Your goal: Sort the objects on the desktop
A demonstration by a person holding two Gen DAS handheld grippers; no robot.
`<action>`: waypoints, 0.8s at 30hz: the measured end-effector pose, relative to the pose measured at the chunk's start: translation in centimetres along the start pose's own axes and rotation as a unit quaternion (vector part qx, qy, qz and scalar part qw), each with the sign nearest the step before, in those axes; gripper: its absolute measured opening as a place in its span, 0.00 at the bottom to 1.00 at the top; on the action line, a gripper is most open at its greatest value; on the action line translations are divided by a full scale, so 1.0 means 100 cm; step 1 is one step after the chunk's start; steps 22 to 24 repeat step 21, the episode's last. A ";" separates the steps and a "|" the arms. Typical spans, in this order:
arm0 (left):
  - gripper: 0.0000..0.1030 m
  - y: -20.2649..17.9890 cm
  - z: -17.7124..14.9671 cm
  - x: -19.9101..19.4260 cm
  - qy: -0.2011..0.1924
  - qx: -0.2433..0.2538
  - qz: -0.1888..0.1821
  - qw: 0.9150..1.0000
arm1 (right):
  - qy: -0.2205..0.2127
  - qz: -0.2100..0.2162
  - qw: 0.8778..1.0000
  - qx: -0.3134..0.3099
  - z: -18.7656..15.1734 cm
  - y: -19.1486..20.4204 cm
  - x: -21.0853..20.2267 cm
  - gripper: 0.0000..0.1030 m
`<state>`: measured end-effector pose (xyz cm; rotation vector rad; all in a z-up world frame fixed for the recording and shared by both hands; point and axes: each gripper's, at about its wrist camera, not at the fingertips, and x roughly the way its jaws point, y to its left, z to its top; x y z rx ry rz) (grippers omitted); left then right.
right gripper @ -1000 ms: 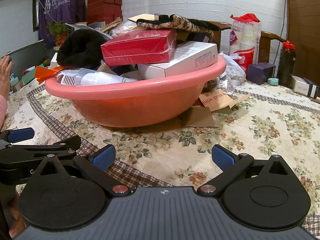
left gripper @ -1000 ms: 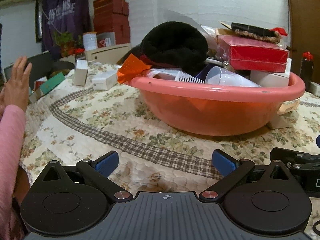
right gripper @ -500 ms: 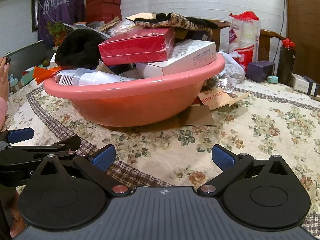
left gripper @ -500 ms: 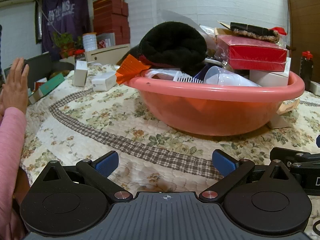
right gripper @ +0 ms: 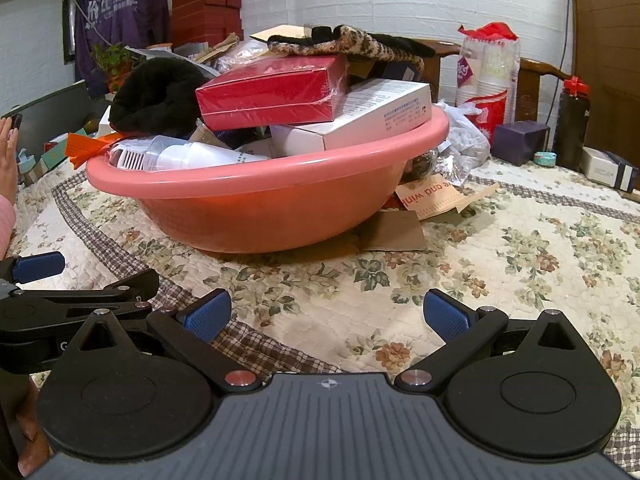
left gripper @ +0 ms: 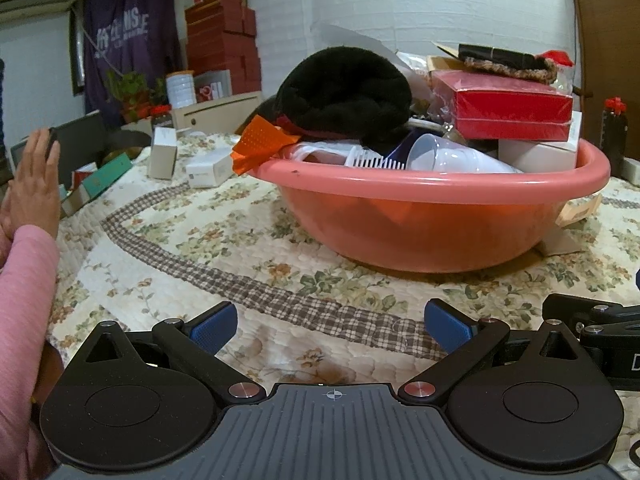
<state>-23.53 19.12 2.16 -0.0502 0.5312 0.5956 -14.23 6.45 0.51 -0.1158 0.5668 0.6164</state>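
A pink plastic basin (left gripper: 432, 224) (right gripper: 264, 208) stands on the floral quilted table, heaped with things: a black fuzzy cloth (left gripper: 344, 92) (right gripper: 156, 96), a red box (left gripper: 508, 108) (right gripper: 272, 96), a white box (right gripper: 360, 120), clear plastic cups (left gripper: 452, 156), a white comb (left gripper: 372, 160), an orange scrap (left gripper: 256, 144) and a leopard-print item (right gripper: 344, 44). My left gripper (left gripper: 330, 326) is open and empty, low over the table in front of the basin. My right gripper (right gripper: 328, 314) is open and empty beside it, to the right.
Small white boxes (left gripper: 208, 168) and a teal box (left gripper: 108, 172) lie at the far left. A hand in a pink sleeve (left gripper: 32, 184) is raised at the left edge. Cardboard scraps (right gripper: 436, 196), a cup stack in a bag (right gripper: 488, 80), a purple box (right gripper: 520, 142) and a dark bottle (right gripper: 572, 124) stand right.
Both grippers stay open and nearly still. The right wrist view has shifted slightly, bringing the basin a little nearer. The raised hand at the left moved slightly.
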 end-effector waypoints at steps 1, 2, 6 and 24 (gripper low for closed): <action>1.00 0.000 0.000 0.000 0.000 0.000 0.000 1.000 | 0.000 -0.001 1.000 -0.001 0.000 0.000 0.000 0.99; 1.00 0.000 0.000 0.000 0.000 0.000 0.000 1.000 | 0.000 0.000 1.000 -0.001 0.000 0.000 0.000 0.99; 1.00 0.000 0.000 -0.001 -0.001 0.004 0.003 1.000 | 0.000 0.000 1.000 -0.001 0.000 0.000 0.000 0.99; 1.00 -0.001 0.002 -0.001 -0.002 0.010 0.011 1.000 | 0.000 -0.002 1.000 0.001 0.000 -0.003 0.000 0.99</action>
